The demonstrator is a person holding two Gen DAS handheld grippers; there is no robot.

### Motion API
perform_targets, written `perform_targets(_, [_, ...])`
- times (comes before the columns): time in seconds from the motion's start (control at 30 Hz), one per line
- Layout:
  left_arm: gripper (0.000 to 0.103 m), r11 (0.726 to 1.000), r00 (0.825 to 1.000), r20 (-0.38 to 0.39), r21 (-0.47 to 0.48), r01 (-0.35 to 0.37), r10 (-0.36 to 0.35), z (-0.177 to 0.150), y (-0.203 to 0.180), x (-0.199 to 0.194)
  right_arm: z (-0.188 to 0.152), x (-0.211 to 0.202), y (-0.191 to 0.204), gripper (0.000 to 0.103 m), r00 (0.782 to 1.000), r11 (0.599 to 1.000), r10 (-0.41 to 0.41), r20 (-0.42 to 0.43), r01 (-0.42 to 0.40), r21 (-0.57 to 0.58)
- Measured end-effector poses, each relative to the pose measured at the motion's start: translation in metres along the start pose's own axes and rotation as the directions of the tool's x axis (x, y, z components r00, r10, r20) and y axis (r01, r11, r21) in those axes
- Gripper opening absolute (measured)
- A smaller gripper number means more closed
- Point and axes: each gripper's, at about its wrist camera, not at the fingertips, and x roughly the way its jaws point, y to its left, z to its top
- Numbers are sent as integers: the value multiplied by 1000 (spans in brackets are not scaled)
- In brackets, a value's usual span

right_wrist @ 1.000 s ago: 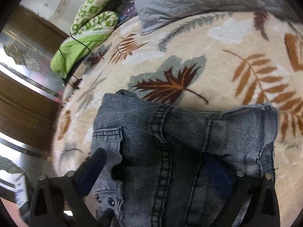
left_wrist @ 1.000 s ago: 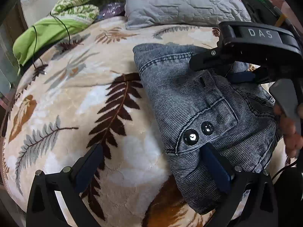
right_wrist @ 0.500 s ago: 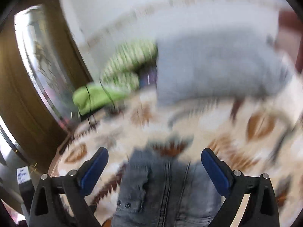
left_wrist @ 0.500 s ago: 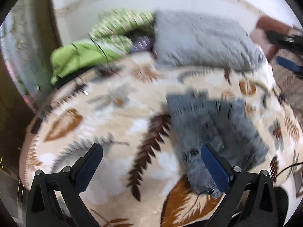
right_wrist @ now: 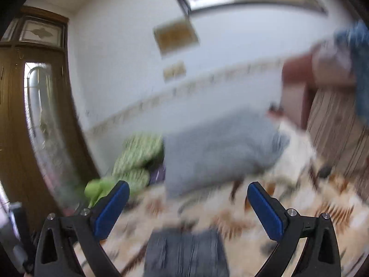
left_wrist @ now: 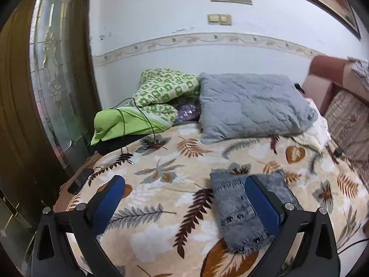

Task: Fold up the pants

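The grey denim pants [left_wrist: 237, 210] lie folded into a compact bundle on the leaf-print blanket [left_wrist: 161, 198], low and right of centre in the left wrist view. My left gripper [left_wrist: 184, 196] is open and empty, held above and back from the bundle; its right blue finger [left_wrist: 261, 204] covers part of the pants. In the blurred right wrist view the pants [right_wrist: 184, 254] sit at the bottom centre. My right gripper [right_wrist: 188, 204] is open and empty, lifted well above them.
A grey quilted pillow [left_wrist: 251, 108] and a green patterned quilt [left_wrist: 156, 97] lie at the head of the bed by the white wall. A black cable [left_wrist: 138, 120] runs over the green bedding. A wooden glass door [left_wrist: 46, 92] stands left. A striped sofa [left_wrist: 346, 124] is right.
Both grippers have pulled up and back from the folded pants. The bundle now looks small and far, and the wall and door have come into view. The right wrist view is motion-blurred.
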Motion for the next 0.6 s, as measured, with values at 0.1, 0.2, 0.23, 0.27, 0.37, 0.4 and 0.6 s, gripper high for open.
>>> perform_targets(0.1, [103,1000,999,-52,31,-5,6,-14,-9,6,-23,12,-18,103,991,998,13,-130,-4,66])
perform_targets(0.2, [103,999,993,-116,44,-11,17,-28,-13,19,-45,24,-42,103,963,988,45,-265,-4,152])
perform_targets(0.23, [103,999,992,-128,49,-14,21,-31,-14,21,-51,26,-49,103,957,983,61,-285,-8,182])
perform_targets(0.27, [103,998,989,-142,57,-20,28,-36,-16,25,-60,26,-58,103,948,975,85,-305,-16,220])
perform_targets(0.37, [103,997,983,-179,70,-23,35,-47,-18,34,-79,35,-78,103,923,941,154,-352,-29,338])
perform_targets(0.4, [103,998,979,-204,65,-14,27,-50,-18,40,-84,37,-83,103,918,930,170,-359,-29,367])
perform_targets(0.6, [103,1000,946,-323,-2,6,-7,-64,-12,73,-107,68,-108,103,863,865,285,-417,-45,499])
